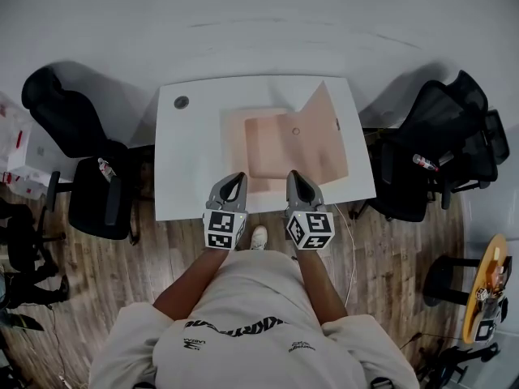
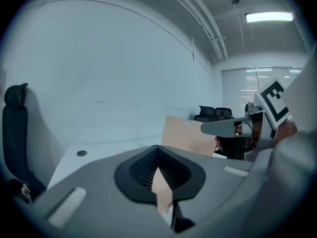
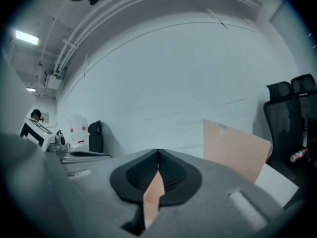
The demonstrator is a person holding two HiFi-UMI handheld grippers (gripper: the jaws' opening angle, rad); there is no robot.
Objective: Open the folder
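Note:
A peach folder (image 1: 284,148) lies open on the white table (image 1: 190,160). Its right flap (image 1: 328,128) stands tilted up, and shows as an upright peach panel (image 2: 190,135) (image 3: 233,148) in both gripper views. My left gripper (image 1: 236,177) (image 2: 158,148) hovers at the folder's near left edge with its jaws shut tip to tip. My right gripper (image 1: 293,175) (image 3: 158,151) hangs at the near edge further right, also shut. A peach sliver shows through the slit behind each pair of tips. I see nothing clamped in either one.
A round grommet (image 1: 181,102) sits in the table's far left corner. Black office chairs stand to the left (image 1: 89,168) and right (image 1: 442,148) of the table. A small yellow round table (image 1: 486,286) stands on the wooden floor at lower right.

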